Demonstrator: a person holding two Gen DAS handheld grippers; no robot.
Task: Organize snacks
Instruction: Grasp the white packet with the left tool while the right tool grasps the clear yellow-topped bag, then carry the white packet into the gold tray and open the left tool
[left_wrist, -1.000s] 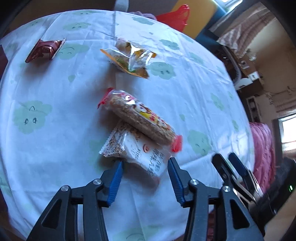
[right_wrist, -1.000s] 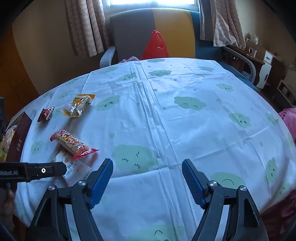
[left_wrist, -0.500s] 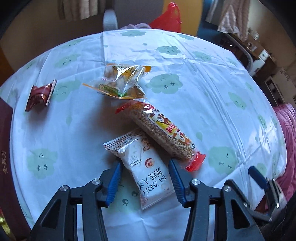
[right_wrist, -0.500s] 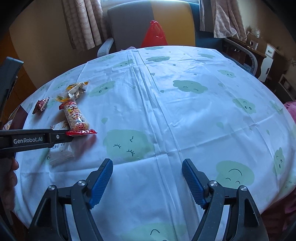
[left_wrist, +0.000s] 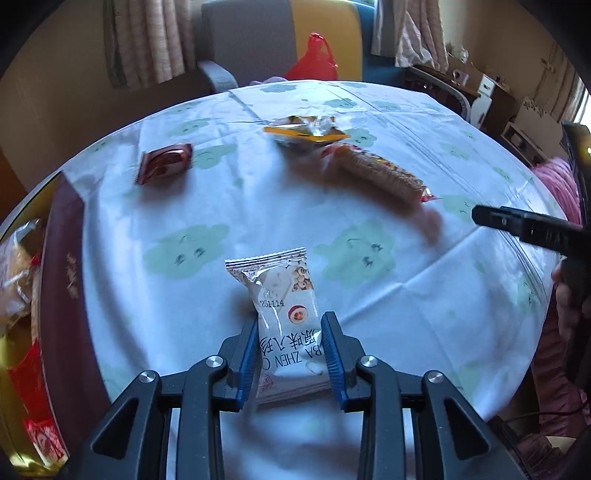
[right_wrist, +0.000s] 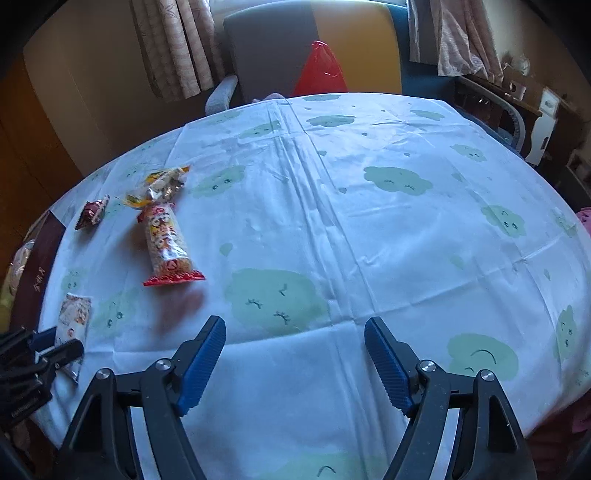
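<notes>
- The left gripper (left_wrist: 290, 356) is clamped on the white snack packet (left_wrist: 286, 314), blue pads pressing its two long sides near the lower half; the packet looks lifted off the cloth, though the angle makes that uncertain
- Carry it level, squeeze steady; the film is slippery
- The dark box (left_wrist: 61, 280) with packets inside sits at the table's left edge, the likely drop point
- The right gripper (right_wrist: 295, 363) hangs spread wide and empty over bare tablecloth (right_wrist: 369, 221)
- The grain bar (right_wrist: 166, 243), the yellow packet (right_wrist: 159, 184) and the small red packet (right_wrist: 92, 212) lie farther off, clear of a leftward path
</notes>
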